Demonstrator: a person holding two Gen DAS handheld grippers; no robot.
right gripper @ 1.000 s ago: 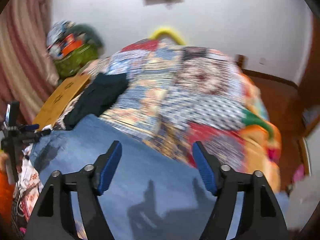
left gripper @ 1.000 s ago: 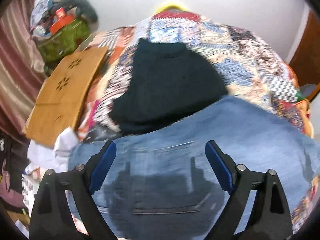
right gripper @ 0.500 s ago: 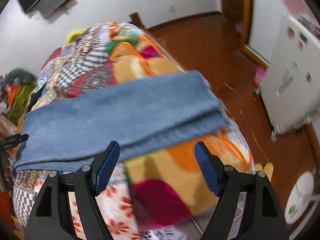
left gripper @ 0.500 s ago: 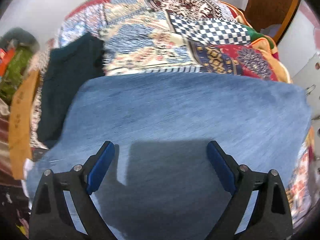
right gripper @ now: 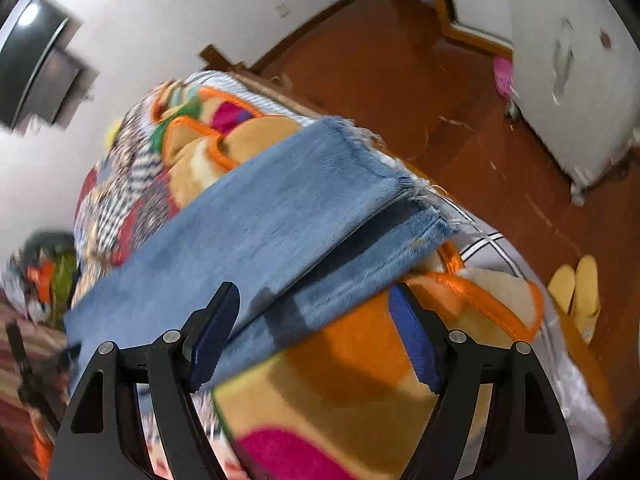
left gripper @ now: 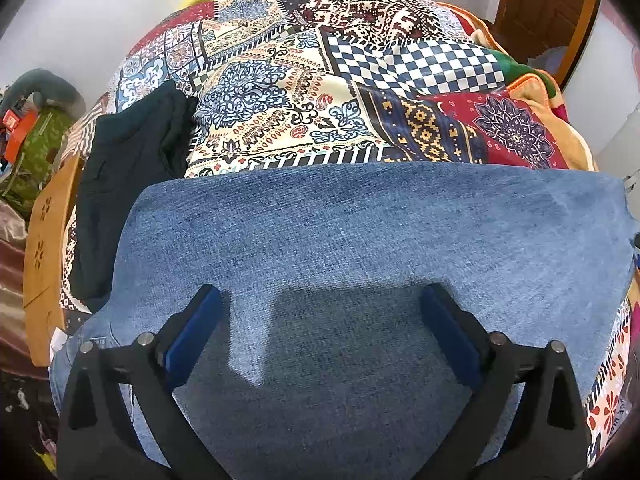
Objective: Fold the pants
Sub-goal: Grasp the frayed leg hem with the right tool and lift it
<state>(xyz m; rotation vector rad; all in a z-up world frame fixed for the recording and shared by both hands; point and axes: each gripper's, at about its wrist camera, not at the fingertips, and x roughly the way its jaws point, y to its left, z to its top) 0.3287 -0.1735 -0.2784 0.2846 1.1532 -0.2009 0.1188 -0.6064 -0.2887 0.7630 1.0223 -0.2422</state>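
Patchwork bedspread (left gripper: 304, 92), folded jeans (left gripper: 360, 240), left tool (left gripper: 320, 328) opening, right tool (right gripper: 316, 328) released, no legible writing

Both handheld tools look alike: the left gripper (left gripper: 320, 332) is built of matte black plastic arms that fork into two angular fingers, each with triangular cut-outs near its base and round silver screw heads at the joints. Flat, dark blue pads (left gripper: 192, 340) line the inner faces of its fingers. The right gripper (right gripper: 316, 332) has the same black frame, silver screws and blue pads (right gripper: 412, 340).
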